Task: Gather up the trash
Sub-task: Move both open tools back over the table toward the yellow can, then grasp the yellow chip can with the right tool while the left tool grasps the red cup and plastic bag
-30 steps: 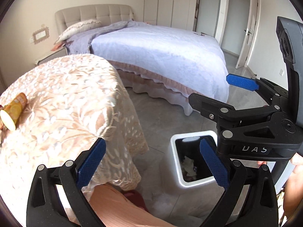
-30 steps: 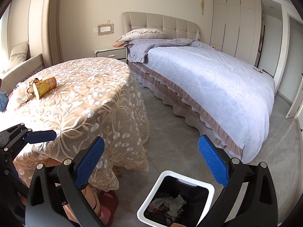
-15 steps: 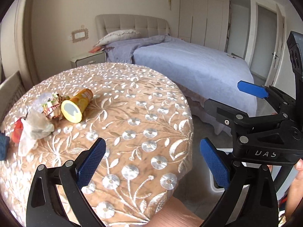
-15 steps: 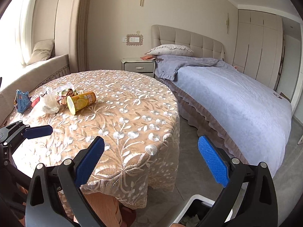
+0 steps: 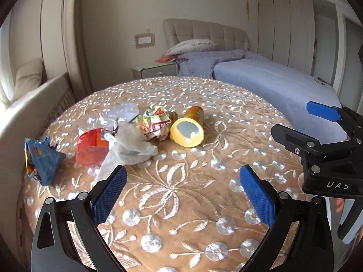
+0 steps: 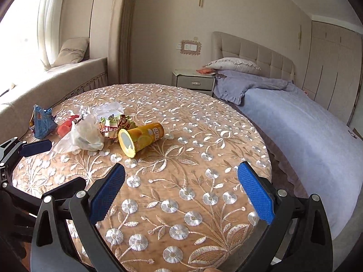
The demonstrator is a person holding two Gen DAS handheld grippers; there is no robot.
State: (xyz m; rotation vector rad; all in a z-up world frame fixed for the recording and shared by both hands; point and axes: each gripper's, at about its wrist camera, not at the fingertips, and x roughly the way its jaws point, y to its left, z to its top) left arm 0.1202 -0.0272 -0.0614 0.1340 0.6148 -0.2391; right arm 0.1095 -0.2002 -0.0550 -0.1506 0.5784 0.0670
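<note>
Trash cluster sits on the far-left part of the round counter point(image 6: 204, 181), none of it picked up yet. Nearest piece to both grippers is the yellow can point(image 6: 140, 139): lying on its side, open mouth toward the cameras, long axis running from near-left to far-right in the right wrist view. Touching or just beside its left: crumpled wrapper point(image 6: 114, 124), then white plastic bag point(image 6: 79, 136), red packet point(image 5: 91, 147), and blue bag point(image 5: 40, 158) at the far-left edge, a bit apart from the rest.

Left gripper point(image 5: 182, 195): jaws wide apart, holding nothing, hovering above the cloth. Cluster is ahead and slightly left of it; the white plastic bag's tail reaches almost to its left finger in that view.

Right gripper point(image 6: 180, 195): also wide open and empty. Can lies ahead and left of its centreline, well apart.

My read: left is better placed for the bag/wrapper side, and the can is about equally reachable for either. To take the can, close across its diameter, i.e. jaws set square to that diagonal axis. Round body could roll on the cloth if nudged from one side.
</note>
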